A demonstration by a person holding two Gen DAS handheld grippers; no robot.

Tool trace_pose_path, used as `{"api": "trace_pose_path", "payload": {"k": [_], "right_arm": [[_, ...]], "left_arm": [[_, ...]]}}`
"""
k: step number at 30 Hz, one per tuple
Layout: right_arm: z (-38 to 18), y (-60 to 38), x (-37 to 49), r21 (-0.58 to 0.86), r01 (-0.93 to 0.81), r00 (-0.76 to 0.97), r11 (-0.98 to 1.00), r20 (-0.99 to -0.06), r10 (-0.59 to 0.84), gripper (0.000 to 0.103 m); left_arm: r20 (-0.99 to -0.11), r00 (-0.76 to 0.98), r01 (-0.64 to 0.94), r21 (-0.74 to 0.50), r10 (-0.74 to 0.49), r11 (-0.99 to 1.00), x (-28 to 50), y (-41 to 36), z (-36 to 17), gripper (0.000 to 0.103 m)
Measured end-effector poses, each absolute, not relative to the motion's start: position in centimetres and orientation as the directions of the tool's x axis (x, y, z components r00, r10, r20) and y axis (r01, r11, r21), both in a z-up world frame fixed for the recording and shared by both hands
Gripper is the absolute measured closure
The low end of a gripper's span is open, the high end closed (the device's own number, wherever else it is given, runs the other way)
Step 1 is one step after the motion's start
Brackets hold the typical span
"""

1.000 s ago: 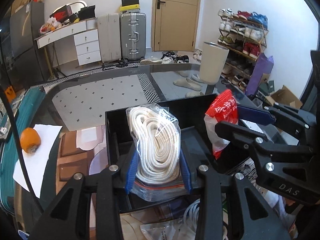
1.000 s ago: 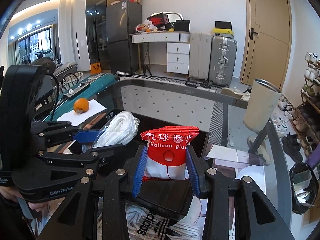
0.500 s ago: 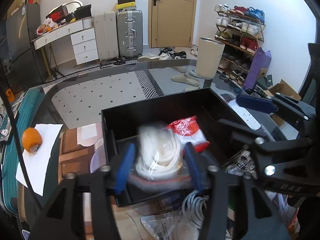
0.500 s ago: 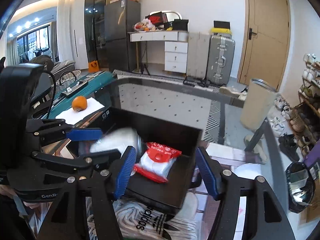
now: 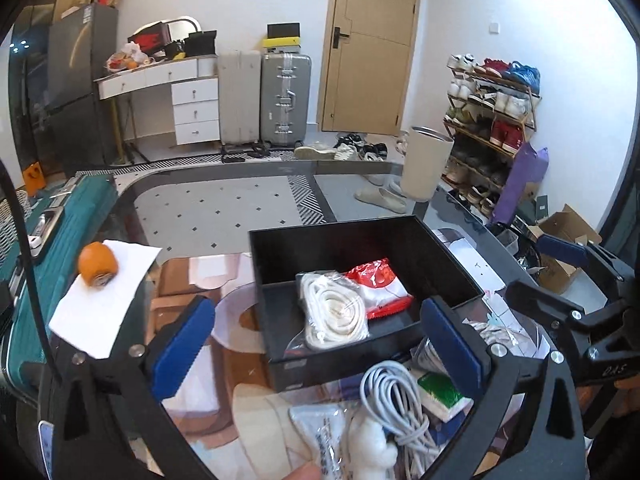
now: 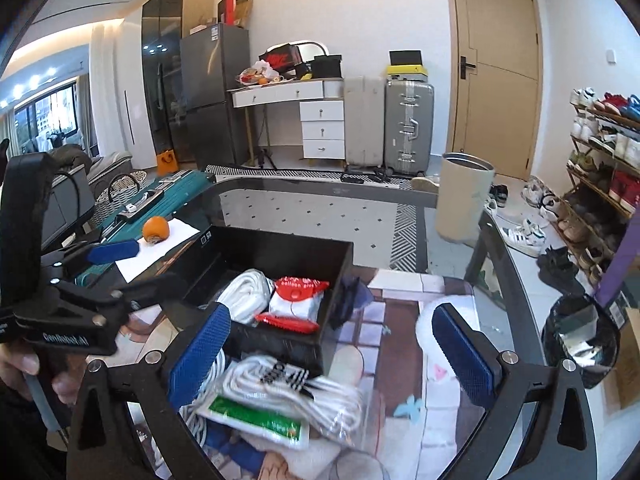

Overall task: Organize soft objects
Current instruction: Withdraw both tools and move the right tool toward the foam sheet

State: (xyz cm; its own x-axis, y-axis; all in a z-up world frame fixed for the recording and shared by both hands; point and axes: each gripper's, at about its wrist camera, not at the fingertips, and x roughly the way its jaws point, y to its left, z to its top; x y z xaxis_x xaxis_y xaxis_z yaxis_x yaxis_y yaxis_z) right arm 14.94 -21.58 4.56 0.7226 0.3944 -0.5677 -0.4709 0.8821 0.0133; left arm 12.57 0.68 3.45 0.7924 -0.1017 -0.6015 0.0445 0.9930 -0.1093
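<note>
Glass tabletop (image 5: 224, 208), cluttered. Black bin (image 5: 360, 240) holding bagged white rope (image 5: 334, 312) and red glue packet (image 5: 378, 286). Left gripper (image 5: 320, 344) and right gripper (image 6: 332, 352) released, empty. Risk: loose cable coil (image 5: 394, 396) snagging a finger on next pick.

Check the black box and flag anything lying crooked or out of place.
Nothing is damaged or spilled. In the black box, the bagged white rope and the red-and-white balloon glue packet lie loosely at angles, side by side. Both grippers, left gripper and right gripper, are open.
</note>
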Motion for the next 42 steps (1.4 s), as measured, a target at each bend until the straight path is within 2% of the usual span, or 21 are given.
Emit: {"api": "trace_pose_path", "payload": {"k": [21, 42], "right_arm": [[3.6, -22.4, 9.7, 0.017, -0.480, 0.713, 0.877, -0.575, 0.401, 0.001], [1.1, -22.2, 11.4, 0.057, -0.504, 0.621, 0.862, -0.670, 0.407, 0.001]], "left_arm": [[-0.605, 0.793, 0.028, -0.082, -0.072, 0.996, 6.4, 1.2, 1.1, 0.000], [-0.650, 0.755, 0.061, -0.052, -0.080, 0.997, 6.4, 0.8, -0.6, 0.000]]}}
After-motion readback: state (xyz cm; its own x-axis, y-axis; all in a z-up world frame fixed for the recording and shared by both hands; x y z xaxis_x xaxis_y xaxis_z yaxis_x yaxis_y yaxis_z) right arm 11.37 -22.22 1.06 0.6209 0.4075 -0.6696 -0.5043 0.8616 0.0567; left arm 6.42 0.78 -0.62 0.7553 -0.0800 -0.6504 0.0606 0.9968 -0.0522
